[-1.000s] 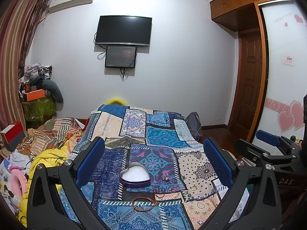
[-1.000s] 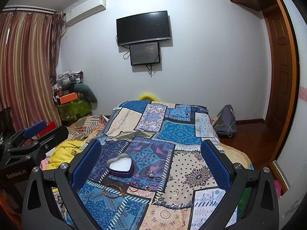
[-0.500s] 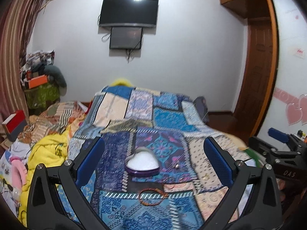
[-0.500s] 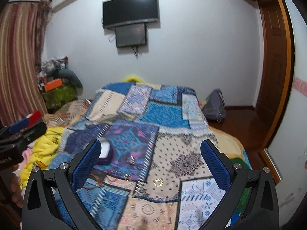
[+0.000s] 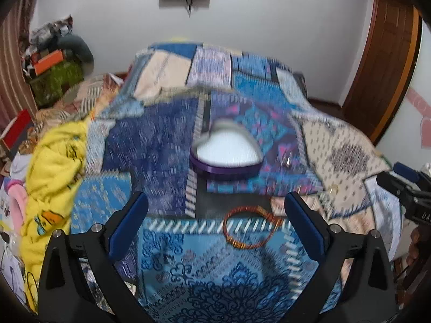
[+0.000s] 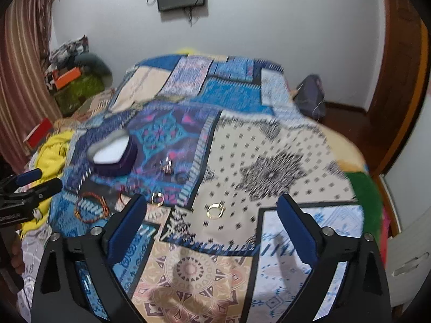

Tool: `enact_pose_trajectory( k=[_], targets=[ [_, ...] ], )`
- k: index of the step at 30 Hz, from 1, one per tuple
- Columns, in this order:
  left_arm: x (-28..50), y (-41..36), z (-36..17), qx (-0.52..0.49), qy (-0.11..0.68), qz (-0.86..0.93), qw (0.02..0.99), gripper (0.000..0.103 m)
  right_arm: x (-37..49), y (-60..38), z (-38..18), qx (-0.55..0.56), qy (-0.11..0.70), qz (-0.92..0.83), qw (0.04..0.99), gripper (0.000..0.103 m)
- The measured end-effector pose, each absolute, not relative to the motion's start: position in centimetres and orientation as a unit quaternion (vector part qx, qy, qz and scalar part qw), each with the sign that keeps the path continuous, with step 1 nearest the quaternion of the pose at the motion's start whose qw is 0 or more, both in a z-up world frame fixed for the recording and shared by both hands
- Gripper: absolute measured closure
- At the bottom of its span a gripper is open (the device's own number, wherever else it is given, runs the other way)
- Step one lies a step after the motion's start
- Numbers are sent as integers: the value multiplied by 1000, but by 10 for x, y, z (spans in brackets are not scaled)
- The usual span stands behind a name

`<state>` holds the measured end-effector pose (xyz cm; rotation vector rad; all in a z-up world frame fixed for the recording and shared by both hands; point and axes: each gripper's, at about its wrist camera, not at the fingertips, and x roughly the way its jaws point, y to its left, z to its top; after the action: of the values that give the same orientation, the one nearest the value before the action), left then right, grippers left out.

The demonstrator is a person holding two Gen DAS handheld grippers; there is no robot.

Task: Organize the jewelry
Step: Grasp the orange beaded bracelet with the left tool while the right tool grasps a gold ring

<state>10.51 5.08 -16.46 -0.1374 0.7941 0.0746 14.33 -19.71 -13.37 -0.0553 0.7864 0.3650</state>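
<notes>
Purple heart-shaped box (image 5: 225,158) sits open mid-bed on the patchwork quilt (image 6: 269,145), white lining up, nothing in it yet as far as I can tell. Left gripper (image 5: 215,226) is spread wide, empty, hovering over the orange beaded bracelet (image 5: 249,227), which lies just near of the box. Right gripper (image 6: 211,226) has its jaws closing w/ nothing pinched; the gold ring (image 6: 215,211) lies on the quilt between them, a bit ahead. To do this well: drop straight down, straddle the ring, and nip the band edge-on w/o grabbing cloth. Same for the bracelet: pinch one side, lift clear, carry to the box. Count: 1 box, 1 bracelet, 2 gold rings incl. a second ring (image 6: 157,197) to the left, plus small silver pieces (image 6: 167,166) right of the box, too blurred to count.
</notes>
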Motion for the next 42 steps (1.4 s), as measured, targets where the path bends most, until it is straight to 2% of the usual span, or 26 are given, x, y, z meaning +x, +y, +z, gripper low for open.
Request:
enact_pose_trajectory(
  k=[3,7,11,16,18,20,23,28,30,32,36,42],
  targets=[
    [109,47,-182,-65,412,25,909,3,148,-195,-149,-21,407,191,893,14],
    [114,39,-196,-56,429,8,901,10,158,-192,-167,-5,438,210,874,31],
    [121,38,-206,-57,442,5,895,25,168,-190,-178,10,458,227,860,46],
    [126,50,-211,-77,448,8,891,40,180,-188,-186,24,469,239,850,60],
    [128,54,-214,-86,452,2,888,51,185,-187,-191,27,475,234,848,61],
    [129,55,-217,-93,456,-3,885,57,187,-188,-195,25,478,225,849,63],
    [129,54,-219,-93,456,-5,885,59,186,-189,-200,20,481,214,850,66],
    [129,54,-219,-94,451,-9,887,73,191,-188,-206,8,475,206,855,70],
    [129,55,-218,-97,449,-11,888,84,192,-189,-207,10,472,202,858,74],
    [129,54,-217,-99,448,-15,888,90,194,-189,-208,12,472,199,859,78],
    [128,50,-216,-90,445,-19,891,97,194,-190,-199,13,476,202,856,78],
    [127,49,-218,-88,439,-25,894,99,202,-198,-186,1,455,185,871,78]
  ],
)
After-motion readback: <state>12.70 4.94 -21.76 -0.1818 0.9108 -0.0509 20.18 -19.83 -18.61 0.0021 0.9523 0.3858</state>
